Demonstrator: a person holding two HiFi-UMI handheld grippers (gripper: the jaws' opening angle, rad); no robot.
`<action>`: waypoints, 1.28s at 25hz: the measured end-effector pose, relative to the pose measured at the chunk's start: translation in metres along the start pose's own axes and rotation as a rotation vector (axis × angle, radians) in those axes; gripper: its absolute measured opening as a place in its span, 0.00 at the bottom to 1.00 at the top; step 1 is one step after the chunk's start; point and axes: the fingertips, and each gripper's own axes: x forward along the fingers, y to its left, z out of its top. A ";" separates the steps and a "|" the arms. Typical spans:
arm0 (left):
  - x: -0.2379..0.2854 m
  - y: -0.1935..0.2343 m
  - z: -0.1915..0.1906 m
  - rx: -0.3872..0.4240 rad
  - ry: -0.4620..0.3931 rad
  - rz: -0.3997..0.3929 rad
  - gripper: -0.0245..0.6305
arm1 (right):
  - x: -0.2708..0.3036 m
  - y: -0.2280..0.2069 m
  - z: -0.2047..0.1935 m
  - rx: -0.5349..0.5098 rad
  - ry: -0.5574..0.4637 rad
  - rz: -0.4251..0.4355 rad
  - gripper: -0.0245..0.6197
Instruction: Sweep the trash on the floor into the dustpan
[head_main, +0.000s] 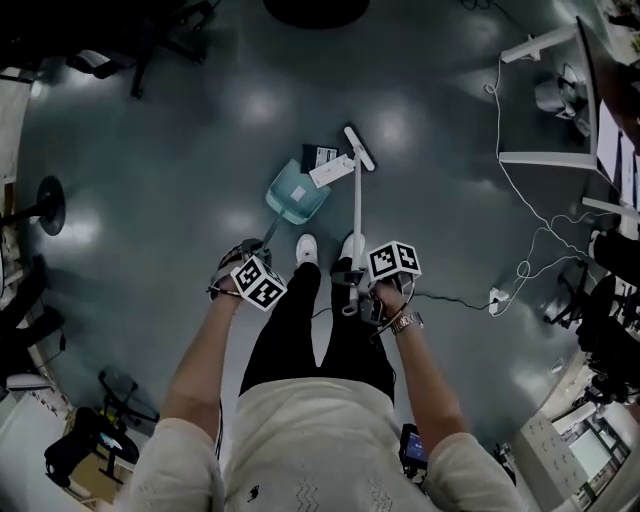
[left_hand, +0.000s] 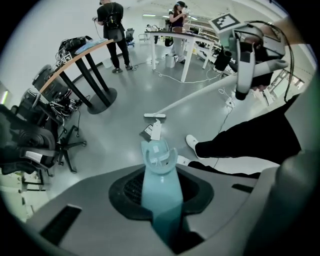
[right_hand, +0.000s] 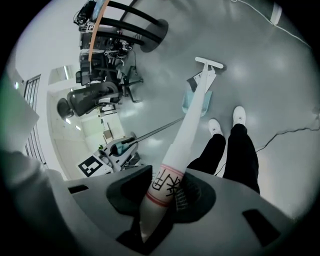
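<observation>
A teal dustpan (head_main: 296, 191) rests on the grey floor in front of the person's white shoes. Its long handle (left_hand: 160, 192) runs back into my left gripper (head_main: 242, 276), which is shut on it. A white broom (head_main: 357, 190) stands to the dustpan's right, its head (head_main: 360, 148) on the floor beyond the pan. My right gripper (head_main: 385, 285) is shut on the broom's handle (right_hand: 172, 177). The trash, a black card and a white slip (head_main: 324, 162), lies between broom head and pan mouth. It shows as trash (left_hand: 153, 130) in the left gripper view.
The person's legs and shoes (head_main: 307, 248) stand just behind the dustpan. A white cable (head_main: 520, 200) with a power strip (head_main: 497, 298) trails at the right by desk legs. Office chairs (head_main: 150, 40) and a round stand base (head_main: 48, 205) are at the left.
</observation>
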 end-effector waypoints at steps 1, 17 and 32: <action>0.003 -0.003 -0.002 -0.007 0.013 -0.002 0.18 | 0.006 0.004 -0.008 0.001 0.016 0.008 0.25; 0.015 -0.024 -0.009 -0.144 0.015 0.013 0.18 | 0.030 0.021 -0.121 -0.108 0.225 -0.016 0.25; 0.002 -0.036 -0.036 -0.329 0.025 0.027 0.18 | -0.059 0.036 -0.064 -0.262 0.152 -0.138 0.25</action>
